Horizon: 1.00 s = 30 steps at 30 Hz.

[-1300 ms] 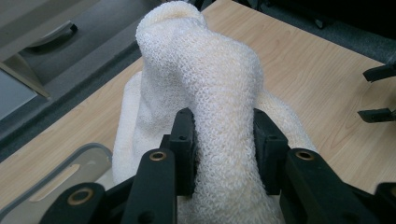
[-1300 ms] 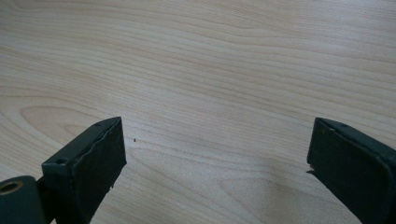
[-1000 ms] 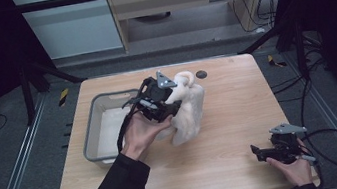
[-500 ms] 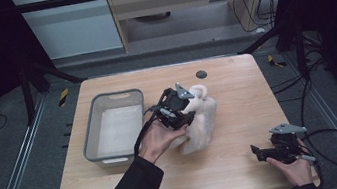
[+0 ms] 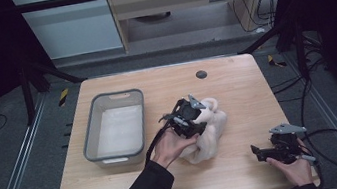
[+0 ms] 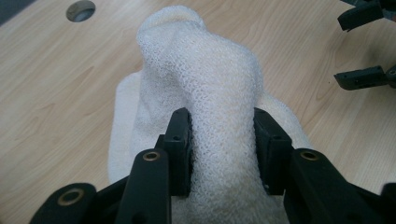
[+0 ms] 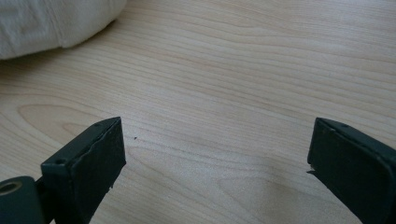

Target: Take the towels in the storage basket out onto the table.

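Item: cream knitted cloth (image 5: 206, 132), lying bunched mid-worktop (image 5: 236, 89) beside the grey plastic tub (image 5: 114, 127). We are pinching a raised fold of it in the left gripper (image 6: 223, 140), whose jaws have just been easing apart while still pressing the fabric; the right gripper (image 7: 215, 154) is resting released nearby. For a clean set-down, we are judging it best to lower the fold fully before letting go.

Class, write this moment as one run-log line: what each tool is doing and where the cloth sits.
left tool: shut on white knitted cloth, jaws just easing open | cloth: on wooden table, right of grey tub | right tool: open, empty
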Available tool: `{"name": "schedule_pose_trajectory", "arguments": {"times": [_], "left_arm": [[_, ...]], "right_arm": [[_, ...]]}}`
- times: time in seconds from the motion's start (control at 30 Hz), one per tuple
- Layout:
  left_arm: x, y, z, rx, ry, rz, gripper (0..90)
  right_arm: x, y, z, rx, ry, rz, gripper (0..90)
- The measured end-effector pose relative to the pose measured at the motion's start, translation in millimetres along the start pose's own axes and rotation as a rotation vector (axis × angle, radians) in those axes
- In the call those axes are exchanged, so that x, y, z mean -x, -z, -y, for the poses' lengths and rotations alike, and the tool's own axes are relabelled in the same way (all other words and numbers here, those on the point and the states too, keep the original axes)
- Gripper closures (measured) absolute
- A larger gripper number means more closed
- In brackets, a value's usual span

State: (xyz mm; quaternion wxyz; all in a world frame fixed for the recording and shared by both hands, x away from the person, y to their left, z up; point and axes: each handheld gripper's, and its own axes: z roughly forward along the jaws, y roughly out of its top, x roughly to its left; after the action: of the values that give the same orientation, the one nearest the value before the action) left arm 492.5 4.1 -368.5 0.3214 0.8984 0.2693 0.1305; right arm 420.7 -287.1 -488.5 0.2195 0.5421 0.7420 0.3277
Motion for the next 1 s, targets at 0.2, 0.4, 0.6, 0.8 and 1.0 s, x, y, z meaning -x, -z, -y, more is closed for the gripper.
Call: {"name": "schedule_pose_trajectory", "arguments": {"times": [0.2,0.4,0.6,0.8,1.0], "left_arm": [[9.2,-12.0,4.1,-0.007,-0.025,0.006,59.3],[13.6,-20.8,9.9,-0.02,-0.039,0.01,53.0],[17.7,-29.1,14.4,-0.032,-0.058,0.017,43.4],[19.8,-31.2,14.9,-0.037,-0.067,0.033,32.0],[19.6,-24.8,15.8,-0.024,-0.065,0.038,23.6]], "right_arm": [[0.2,0.2,0.0,0.001,-0.002,0.001,4.2],[0.0,0.4,-0.1,0.0,-0.005,0.002,4.2],[0.1,0.1,0.1,-0.003,0.002,0.004,4.2],[-0.1,-0.1,0.3,-0.001,0.002,0.004,4.1],[-0.1,0.1,0.2,-0.002,-0.001,0.003,3.9]]}}
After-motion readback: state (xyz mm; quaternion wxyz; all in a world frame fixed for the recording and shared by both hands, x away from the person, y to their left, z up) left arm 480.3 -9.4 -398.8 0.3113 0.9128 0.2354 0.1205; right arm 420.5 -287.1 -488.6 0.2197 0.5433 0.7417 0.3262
